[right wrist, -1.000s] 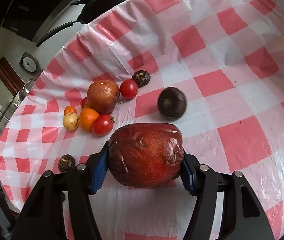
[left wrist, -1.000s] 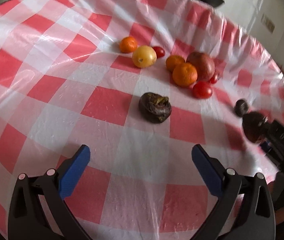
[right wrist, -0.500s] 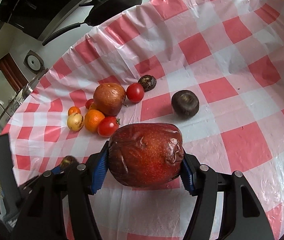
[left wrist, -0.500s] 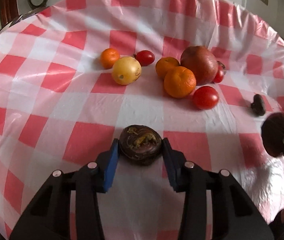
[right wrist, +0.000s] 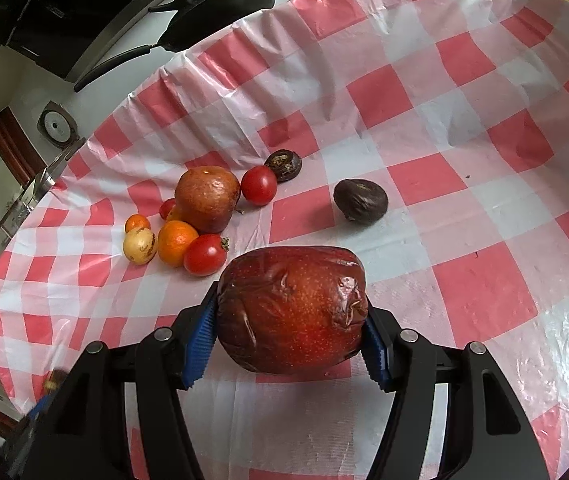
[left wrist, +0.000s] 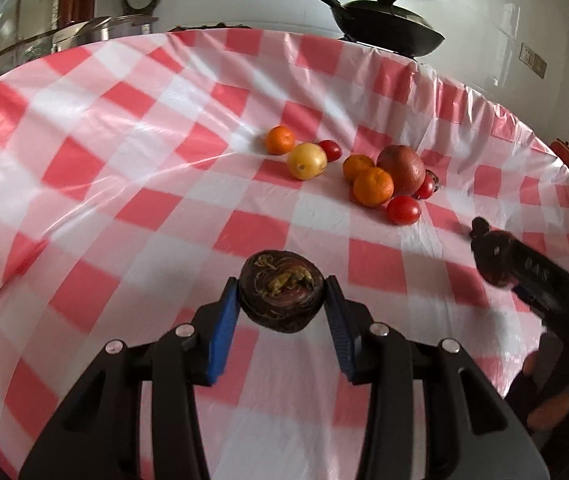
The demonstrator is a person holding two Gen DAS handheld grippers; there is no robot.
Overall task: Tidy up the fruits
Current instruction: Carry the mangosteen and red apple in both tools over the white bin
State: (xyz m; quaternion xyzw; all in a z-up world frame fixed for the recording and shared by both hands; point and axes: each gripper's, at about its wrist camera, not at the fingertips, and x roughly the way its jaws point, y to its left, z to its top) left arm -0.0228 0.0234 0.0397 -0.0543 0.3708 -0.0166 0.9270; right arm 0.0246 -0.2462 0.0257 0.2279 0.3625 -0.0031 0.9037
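My left gripper [left wrist: 280, 285] is shut on a dark, wrinkled round fruit [left wrist: 280, 300], held just above the red-and-white checked cloth [left wrist: 132, 216]. In the right wrist view my right gripper [right wrist: 290, 308] is shut on a big wrinkled red apple [right wrist: 290, 312] over the cloth [right wrist: 464, 288]. Ahead of the left gripper lies a cluster: an orange [left wrist: 373, 187], a yellow fruit [left wrist: 307, 161], a brownish apple [left wrist: 401, 170] and a tomato [left wrist: 403, 210]. A loose dark fruit [right wrist: 360, 201] lies beyond the red apple. Another wrinkled dark fruit [right wrist: 283, 165] sits by a tomato [right wrist: 259, 185].
A black lidded pan [left wrist: 388, 26] stands beyond the far edge of the table, by a white wall. The right gripper's arm [left wrist: 544, 284] reaches in from the right in the left wrist view. The cloth drops off at the table's far edge [left wrist: 464, 92].
My left gripper went from wide open to shut on the dark wrinkled fruit, then rose with it. The right gripper kept still with the red apple. The loose dark fruit shifted slightly.
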